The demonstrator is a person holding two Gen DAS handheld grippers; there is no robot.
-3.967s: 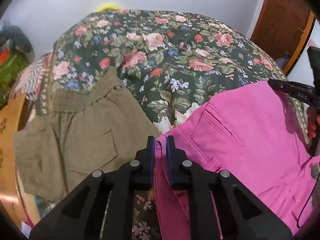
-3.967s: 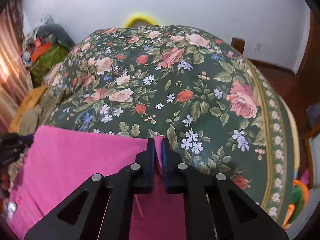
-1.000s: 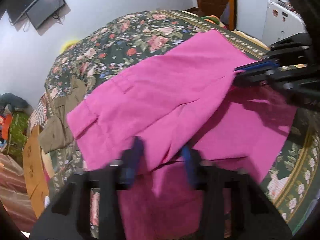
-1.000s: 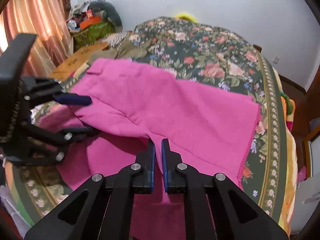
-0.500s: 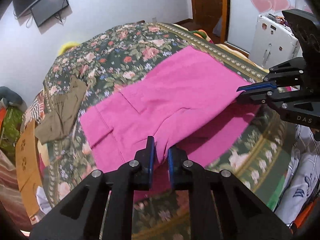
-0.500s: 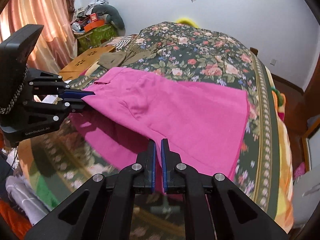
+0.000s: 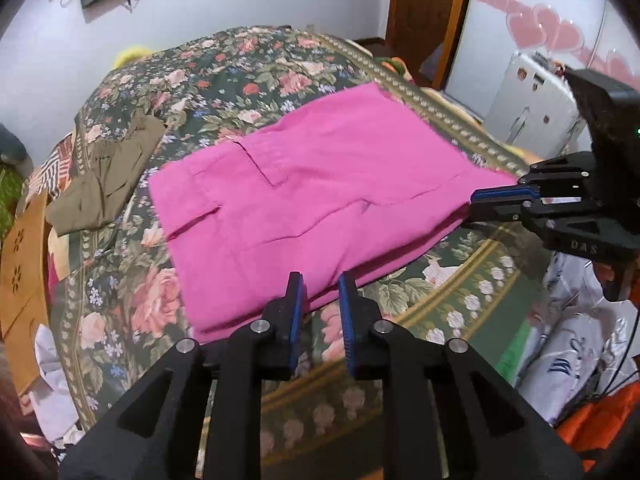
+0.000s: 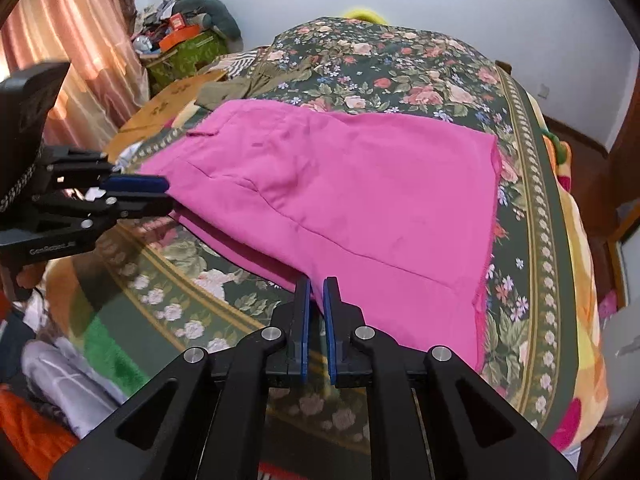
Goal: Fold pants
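Note:
Pink pants (image 7: 320, 192) lie folded over in two layers on the floral bedspread (image 7: 248, 64), and they also show in the right wrist view (image 8: 360, 200). My left gripper (image 7: 320, 280) is open at the pants' near edge, with the fabric just beyond its tips. It shows at the left in the right wrist view (image 8: 160, 196), its jaws apart. My right gripper (image 8: 316, 284) has a narrow gap between its pads at the near edge of the pants and holds nothing. It shows at the right in the left wrist view (image 7: 476, 204).
Olive-green pants (image 7: 104, 184) lie at the bed's far left side. A wooden board (image 7: 20, 264) stands beside the bed. White bags and orange cloth (image 7: 580, 352) lie on the floor. A white appliance (image 7: 532, 104) and a wooden door (image 7: 424, 12) are at the right. Clutter (image 8: 184, 36) sits by the curtain.
Both grippers have let go of the pink pants and opened. The folded top layer has dropped flat onto the bed, and both grippers have drawn back to the near edge.

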